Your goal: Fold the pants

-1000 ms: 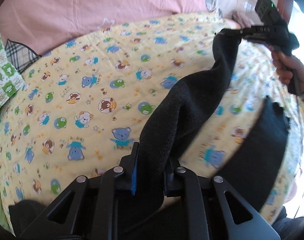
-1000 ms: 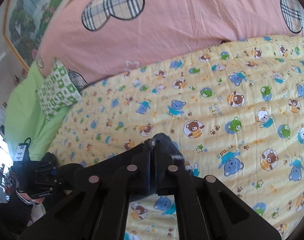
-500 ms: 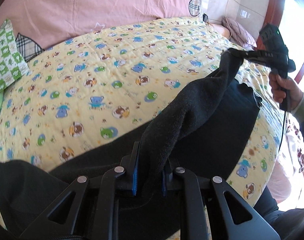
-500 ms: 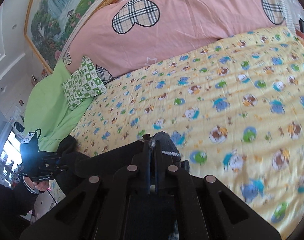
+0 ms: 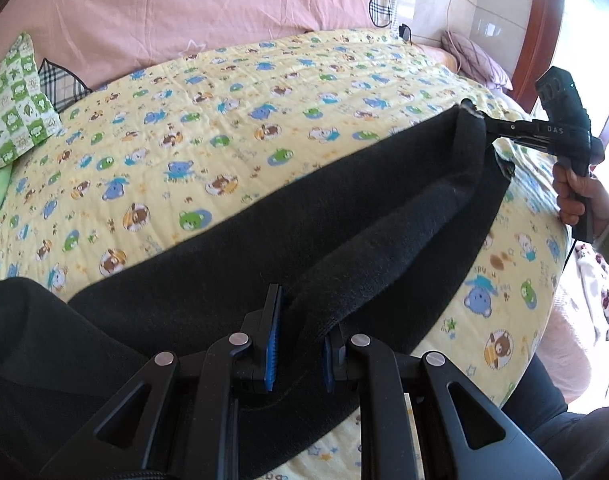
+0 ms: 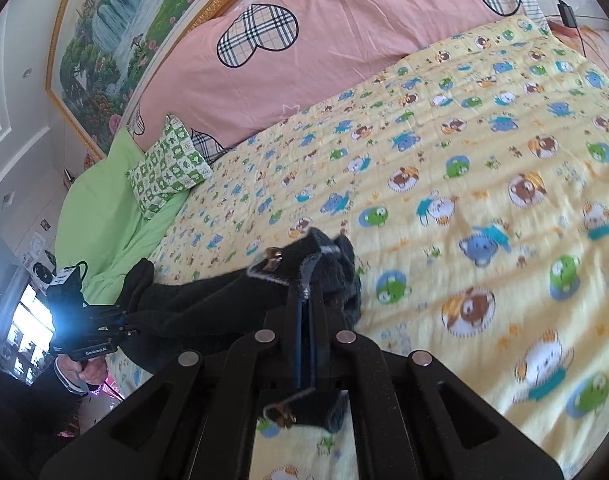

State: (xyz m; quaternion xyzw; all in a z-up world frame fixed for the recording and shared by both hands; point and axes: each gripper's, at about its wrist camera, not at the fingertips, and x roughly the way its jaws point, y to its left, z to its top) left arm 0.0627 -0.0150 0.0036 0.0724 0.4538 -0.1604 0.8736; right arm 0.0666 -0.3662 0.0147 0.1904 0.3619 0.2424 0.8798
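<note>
1. the black pants (image 5: 344,248) lie stretched across the near edge of the bed, on the yellow quilt (image 5: 232,128) printed with bears, one end held up by each gripper.
2. left gripper (image 5: 298,344): its jaws are clamped on a thick fold of the pants, and the blue pads (image 5: 271,354) show on either side of the cloth.
3. right gripper (image 6: 309,312): its jaws are pressed together on a thin edge of the pants, with a fuzzy hem bunched above the tips.
4. in the left view the right gripper (image 5: 486,122) sits at the far end of the pants, gripped by a hand (image 5: 576,194).
5. in the right view the left gripper (image 6: 124,328) shows low at the left, glare over it.
6. beyond the quilt lie a pink cover (image 6: 344,36) with plaid hearts, a green-checked pillow (image 6: 168,164) and a green sheet (image 6: 104,216).
7. a framed landscape painting (image 6: 124,20) hangs above the bed.
</note>
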